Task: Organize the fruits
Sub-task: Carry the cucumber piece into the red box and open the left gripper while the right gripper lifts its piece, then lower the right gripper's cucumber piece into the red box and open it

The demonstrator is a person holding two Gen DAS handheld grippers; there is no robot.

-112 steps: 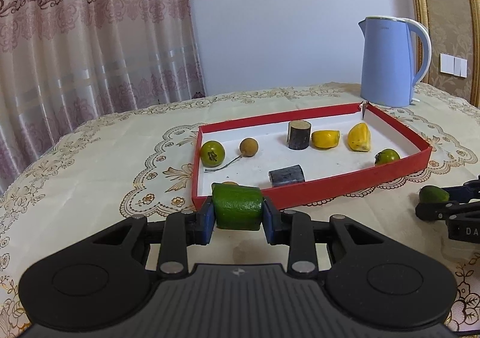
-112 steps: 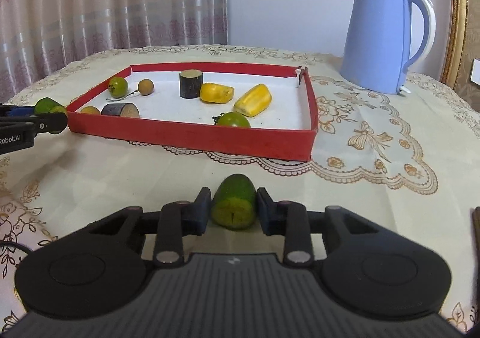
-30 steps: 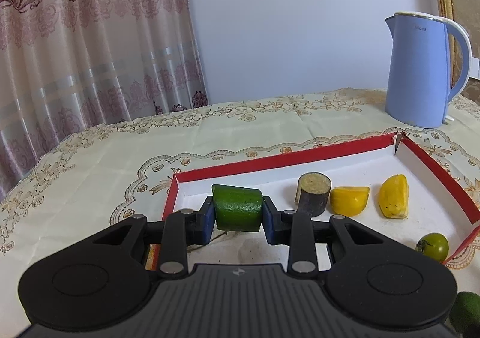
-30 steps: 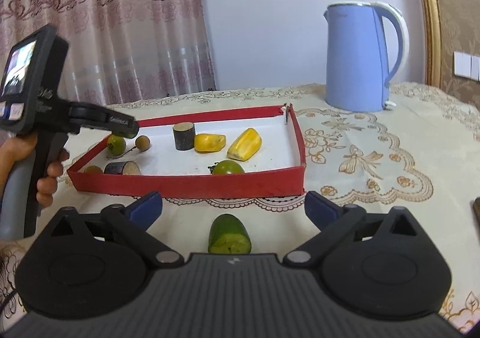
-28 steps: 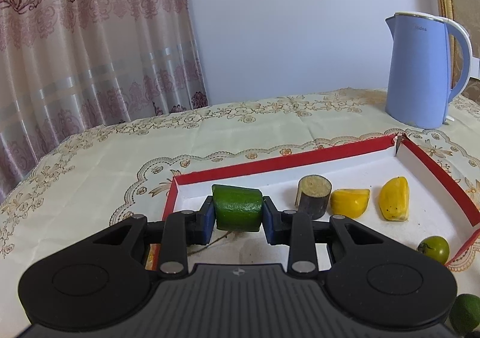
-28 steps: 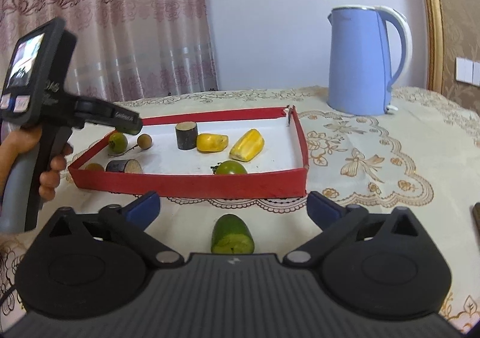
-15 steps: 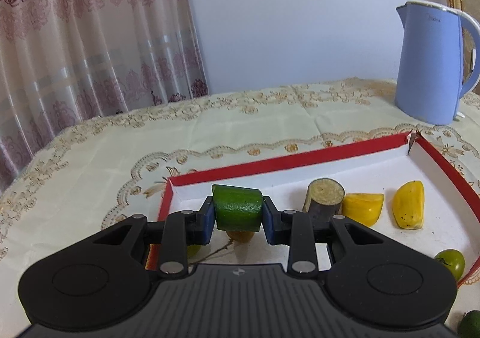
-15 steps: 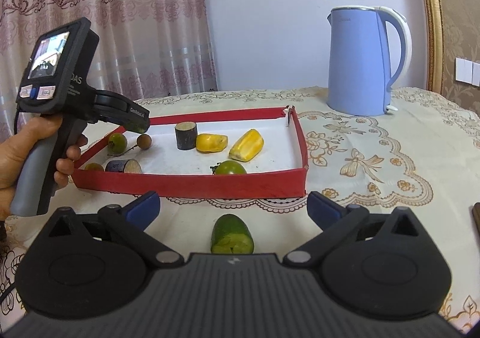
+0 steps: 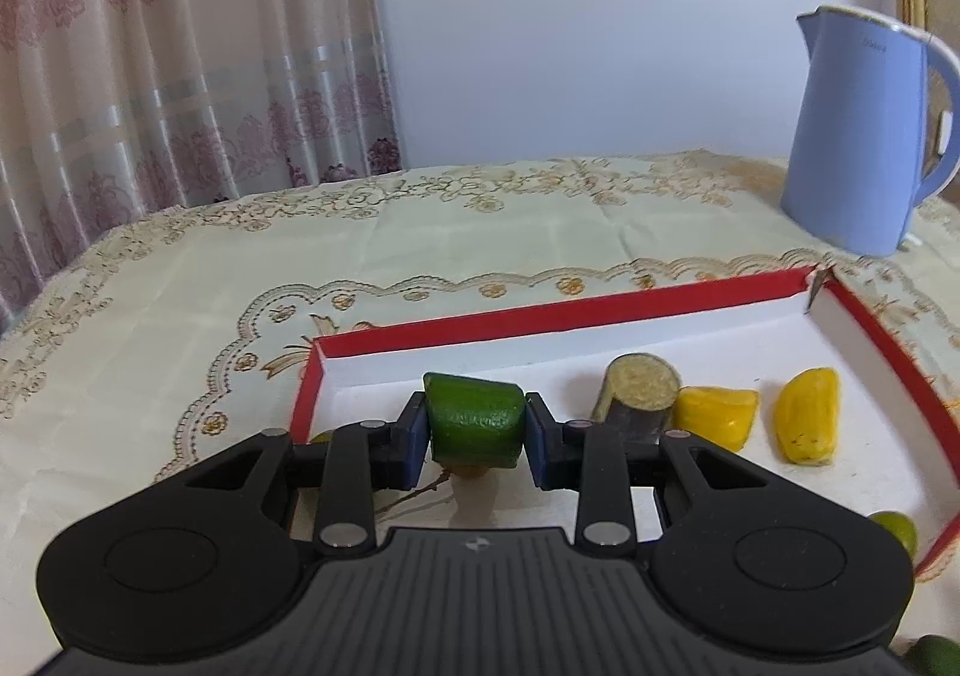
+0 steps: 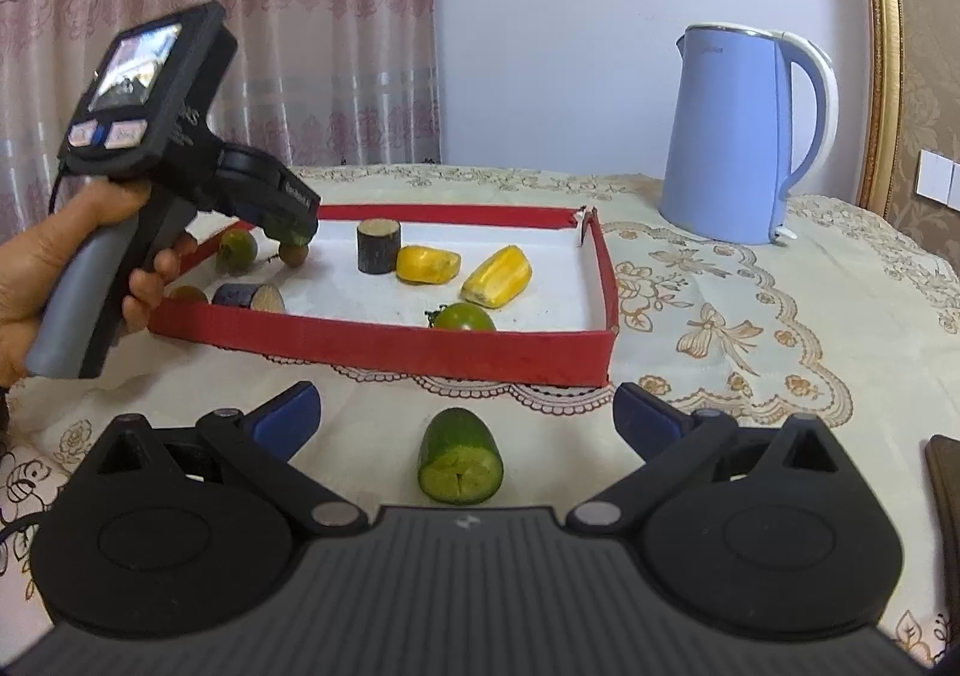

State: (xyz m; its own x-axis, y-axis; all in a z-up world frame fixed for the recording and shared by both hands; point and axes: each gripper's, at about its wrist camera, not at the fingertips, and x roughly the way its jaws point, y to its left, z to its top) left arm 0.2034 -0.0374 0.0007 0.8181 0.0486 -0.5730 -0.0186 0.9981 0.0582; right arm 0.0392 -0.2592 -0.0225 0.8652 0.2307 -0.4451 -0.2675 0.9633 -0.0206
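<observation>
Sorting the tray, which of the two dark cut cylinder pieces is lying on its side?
The front-left piece by the red tray's near wall; the other stands upright beside the yellow fruit.

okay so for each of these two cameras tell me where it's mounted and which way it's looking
Left wrist: on the left gripper, looking along its fingers, clamped on a green piece over the red tray.
Right wrist: on the open right gripper, facing the tray's near wall; a cut green piece lies on the tablecloth; a hand shows.
Shared: tray, blue kettle.
</observation>
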